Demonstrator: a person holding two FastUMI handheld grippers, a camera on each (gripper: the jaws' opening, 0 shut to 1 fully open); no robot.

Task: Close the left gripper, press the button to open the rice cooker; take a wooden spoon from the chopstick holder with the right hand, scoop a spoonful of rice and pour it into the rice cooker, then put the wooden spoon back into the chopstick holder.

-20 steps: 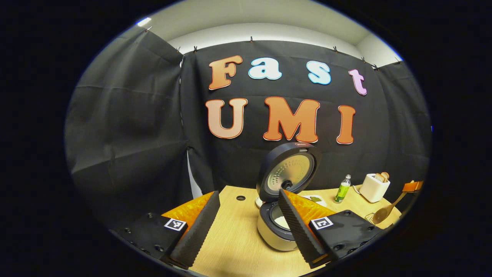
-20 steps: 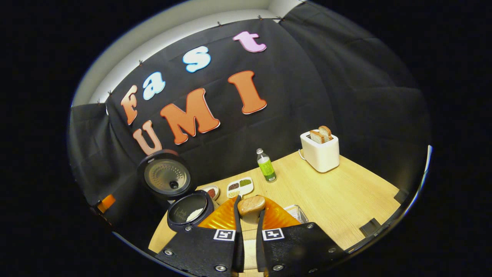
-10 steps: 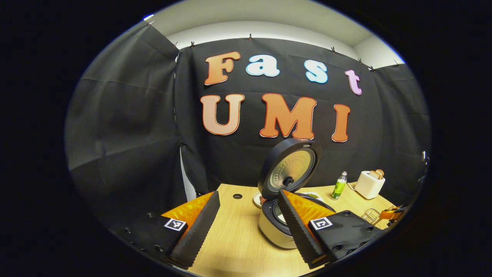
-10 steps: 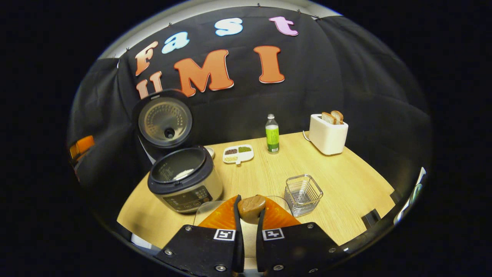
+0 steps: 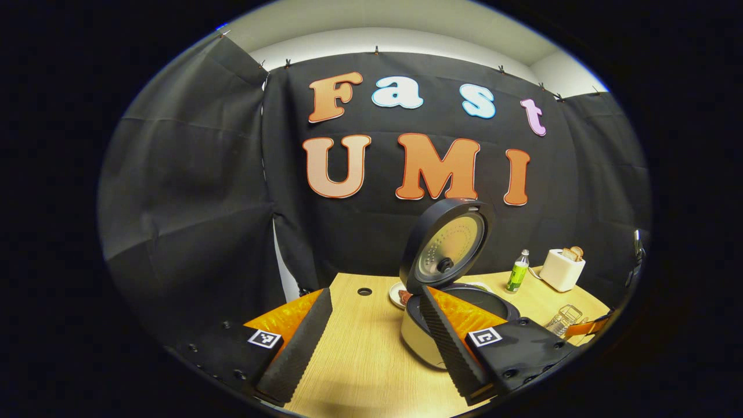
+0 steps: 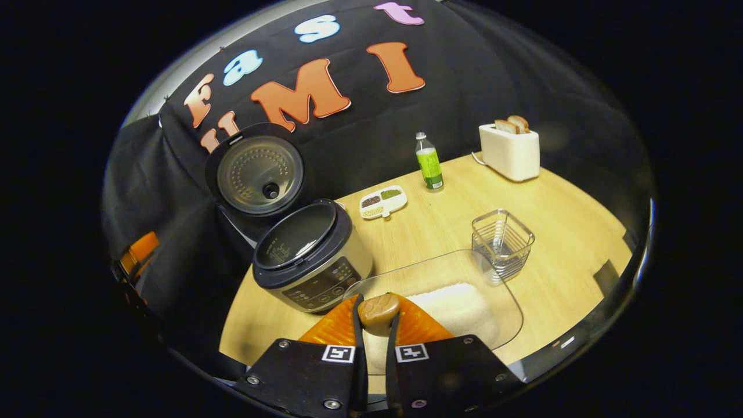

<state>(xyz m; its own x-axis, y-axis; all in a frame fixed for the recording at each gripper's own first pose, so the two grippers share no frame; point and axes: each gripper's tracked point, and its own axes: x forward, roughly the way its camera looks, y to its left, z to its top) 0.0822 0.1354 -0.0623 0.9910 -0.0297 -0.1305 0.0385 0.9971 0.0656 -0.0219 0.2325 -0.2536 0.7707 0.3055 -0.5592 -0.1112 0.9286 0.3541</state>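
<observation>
The rice cooker (image 6: 310, 264) stands with its lid (image 6: 260, 174) swung up and its pot dark inside. My right gripper (image 6: 376, 298) is shut on the wooden spoon (image 6: 378, 310), which points forward and hangs over the near end of a glass dish (image 6: 511, 302) holding white rice (image 6: 453, 305). The wire chopstick holder (image 6: 502, 238) stands just beyond the dish, with nothing in it. In the left gripper view my left gripper (image 5: 374, 296) is open above the table, to the left of the cooker (image 5: 421, 342) and its raised lid (image 5: 447, 247).
At the back of the wooden table (image 6: 557, 203) stand a divided seasoning dish (image 6: 383, 201), a green bottle (image 6: 429, 168) and a white toaster (image 6: 511, 152) with bread in it. A small dish (image 5: 399, 296) sits behind the cooker. The table has a cable hole (image 5: 364, 291).
My right gripper has carried the spoon away from the cooker and tilted down over the glass rice dish. The left gripper has barely shifted and stays open.
</observation>
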